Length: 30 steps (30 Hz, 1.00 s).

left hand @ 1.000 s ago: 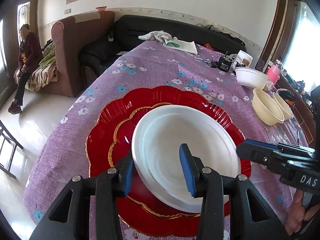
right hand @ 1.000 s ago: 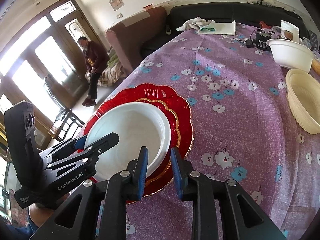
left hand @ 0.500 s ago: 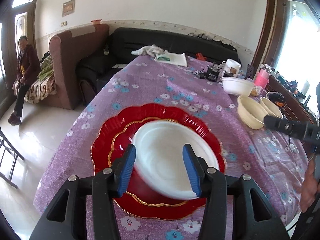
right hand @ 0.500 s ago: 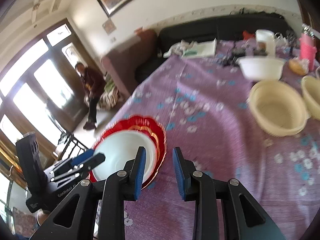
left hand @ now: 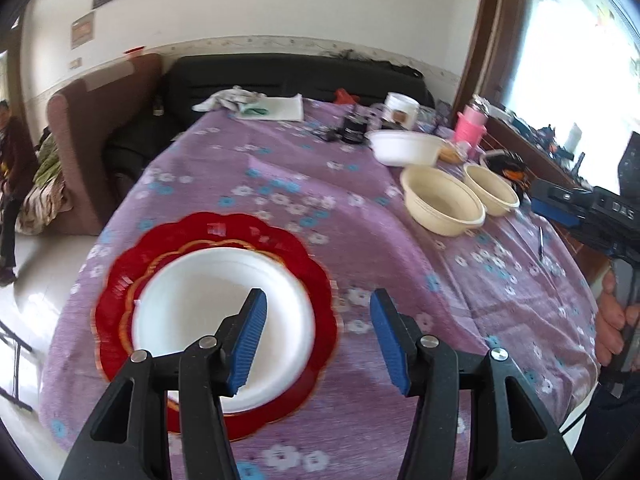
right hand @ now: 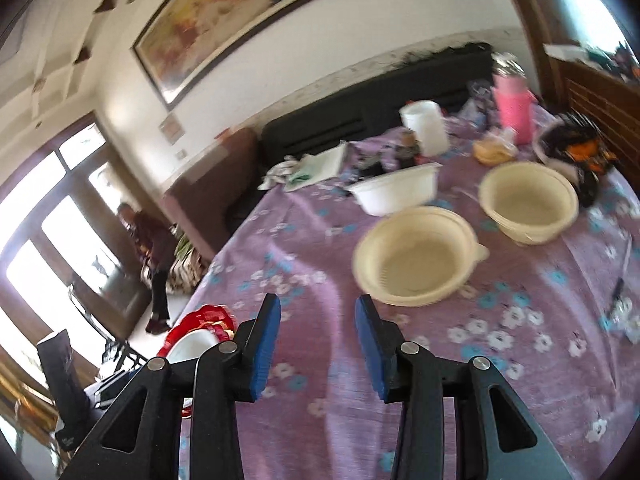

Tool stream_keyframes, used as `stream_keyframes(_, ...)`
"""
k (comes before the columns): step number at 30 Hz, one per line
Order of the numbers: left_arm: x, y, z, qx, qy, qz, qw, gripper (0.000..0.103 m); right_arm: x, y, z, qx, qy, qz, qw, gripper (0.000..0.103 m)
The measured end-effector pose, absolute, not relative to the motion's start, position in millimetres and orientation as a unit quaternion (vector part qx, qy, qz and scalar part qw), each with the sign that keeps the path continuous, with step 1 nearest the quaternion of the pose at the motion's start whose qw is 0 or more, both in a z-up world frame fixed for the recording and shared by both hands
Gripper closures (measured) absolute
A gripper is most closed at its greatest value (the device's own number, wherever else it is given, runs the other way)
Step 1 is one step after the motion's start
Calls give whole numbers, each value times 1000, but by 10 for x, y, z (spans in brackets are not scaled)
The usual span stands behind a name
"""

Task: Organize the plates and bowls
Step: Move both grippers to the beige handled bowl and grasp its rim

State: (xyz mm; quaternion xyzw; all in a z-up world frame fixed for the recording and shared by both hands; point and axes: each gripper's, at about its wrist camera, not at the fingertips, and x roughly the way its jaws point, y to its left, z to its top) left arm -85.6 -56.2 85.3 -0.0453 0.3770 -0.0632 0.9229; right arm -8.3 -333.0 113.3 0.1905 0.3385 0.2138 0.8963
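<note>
White plate sat stacked on red plate: done. Two cream bowls and white bowl stood apart, unstacked. Left gripper and right gripper had just been opening, empty.

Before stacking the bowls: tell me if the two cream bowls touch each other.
Apart. In the right wrist view, purple tablecloth shows between the nearer cream bowl and the farther cream bowl; the left wrist view only overlaps them.

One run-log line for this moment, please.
plates: white plate on red plate | bowls: unstacked | left hand-held gripper: open, empty | right hand-held gripper: open, empty
</note>
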Motion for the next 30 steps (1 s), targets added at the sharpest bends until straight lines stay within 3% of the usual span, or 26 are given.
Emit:
stream_keyframes(16,-226,-1365,800,-27,410,-125,903,44,666,-4014,507,263,405,122,867,61)
stream_keyframes(22,340,-1580,897,-42,401,-108,909,35,881,-4081,235,288,411,131,855,61)
stream_keyframes(30,1258,-1841,572,-35,422,-55,904,34,968,-4077,142,277,398,142,863,61)
